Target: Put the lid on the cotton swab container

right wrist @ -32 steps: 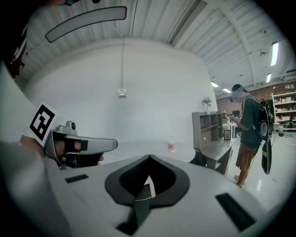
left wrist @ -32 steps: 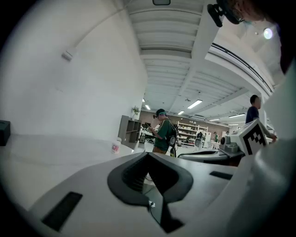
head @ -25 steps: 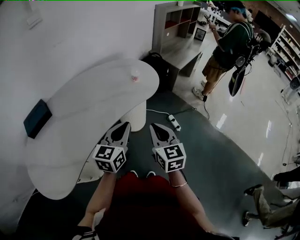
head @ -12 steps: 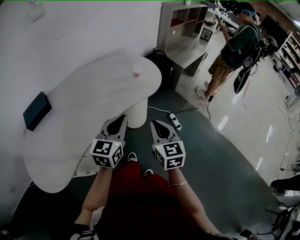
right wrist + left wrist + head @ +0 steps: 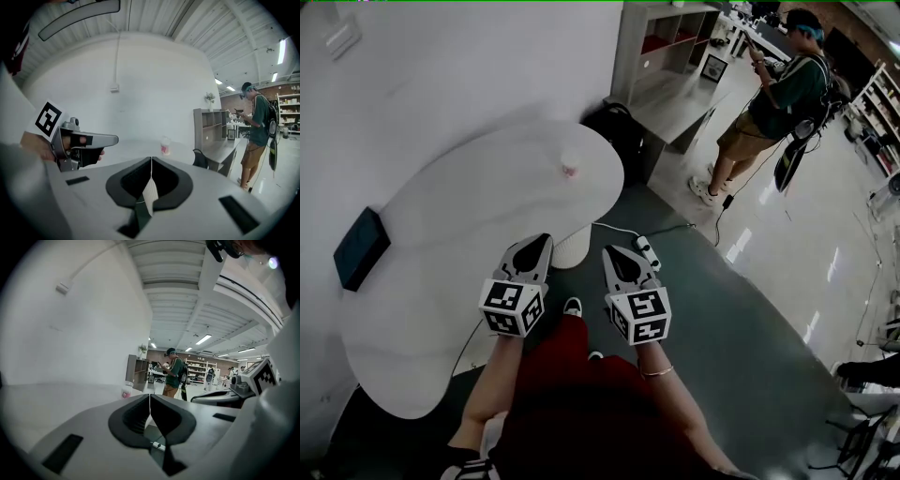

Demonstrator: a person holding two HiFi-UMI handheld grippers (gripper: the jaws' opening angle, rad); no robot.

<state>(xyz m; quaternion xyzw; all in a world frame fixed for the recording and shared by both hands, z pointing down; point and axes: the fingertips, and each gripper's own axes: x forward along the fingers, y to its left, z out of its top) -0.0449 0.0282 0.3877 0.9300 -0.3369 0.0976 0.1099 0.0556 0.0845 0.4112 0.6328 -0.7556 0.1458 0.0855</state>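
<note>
White kidney-shaped table top (image 5: 441, 234) on a ribbed white pedestal (image 5: 569, 251), set against a plain white wall; grey-green floor (image 5: 722, 319) beyond it

- Small pale cotton swab container with a pink label (image 5: 570, 166) stands upright near the table's far edge, alone on that part of the top. Also seen from the left gripper view (image 5: 126, 390) and the right gripper view (image 5: 165, 146). Too small to tell whether a lid sits on it
- Flat dark teal rectangular box (image 5: 356, 247) lies on the table at the wall side, well apart from the container
- Left gripper (image 5: 535, 246), grey with a marker cube, held just off the table's near edge, above the pedestal. Its own view (image 5: 149, 401) shows the two black pads pressed together along one thin seam, nothing between them
- Right gripper (image 5: 618, 255) held beside the left one, over the floor, the two close but apart. Its own view (image 5: 151, 163) shows the pads likewise closed tip to tip, nothing gripped
- Both grippers point toward the table and are well apart from the container
- White power strip (image 5: 648, 251) with its cable lies on the floor just past the right gripper
- Grey open shelving unit (image 5: 661, 42) stands against the wall behind the table
- Person in a dark green top and tan shorts (image 5: 773, 103) stands on the glossy floor farther back
</note>
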